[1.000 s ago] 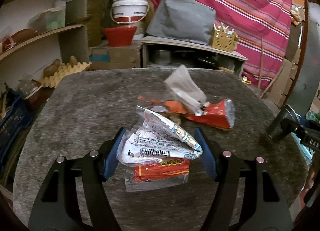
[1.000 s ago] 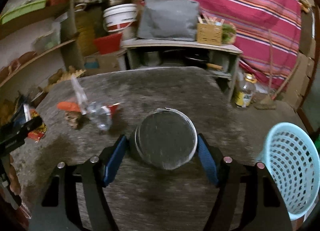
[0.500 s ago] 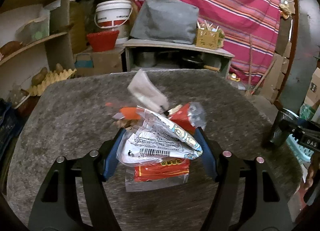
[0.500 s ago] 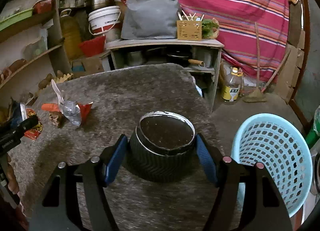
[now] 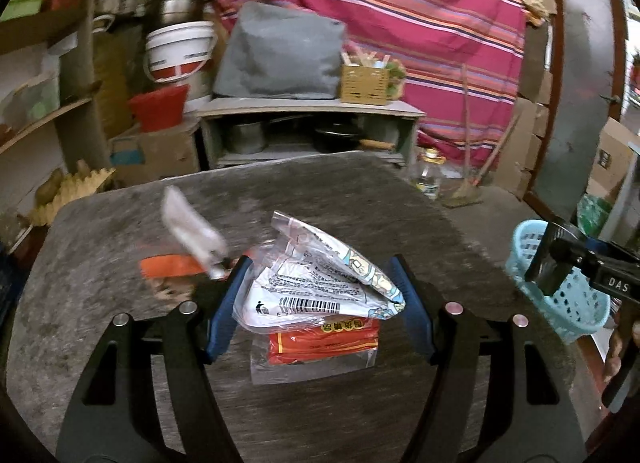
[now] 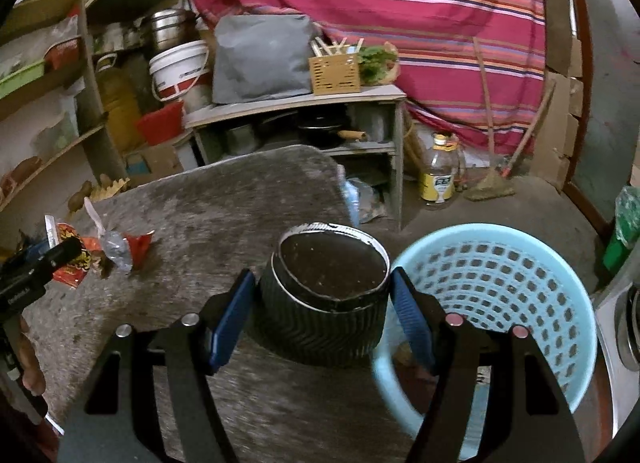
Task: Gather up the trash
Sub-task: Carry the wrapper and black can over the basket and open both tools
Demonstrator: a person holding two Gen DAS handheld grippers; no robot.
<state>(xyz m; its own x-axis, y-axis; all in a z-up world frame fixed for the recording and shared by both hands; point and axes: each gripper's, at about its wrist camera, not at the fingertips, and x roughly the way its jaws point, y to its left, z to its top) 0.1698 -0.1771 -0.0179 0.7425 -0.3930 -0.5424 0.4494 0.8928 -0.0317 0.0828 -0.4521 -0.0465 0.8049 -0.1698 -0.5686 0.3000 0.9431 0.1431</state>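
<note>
Plastic wrappers (image 5: 316, 295) and ribbed cup (image 6: 324, 315), both pinched.
We carry them basketward (image 6: 500, 303) (basket empty); scraps (image 6: 116, 251) remain left of our right tongs (image 6: 322, 303).

Dim indoor light, fisheye warp, motion blur

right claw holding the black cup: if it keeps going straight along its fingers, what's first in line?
Likely nothing close. The right claw grips the black cup at the table edge; beyond lies floor, then the low shelf. The blue basket sits right of that line. Depth unclear.
</note>
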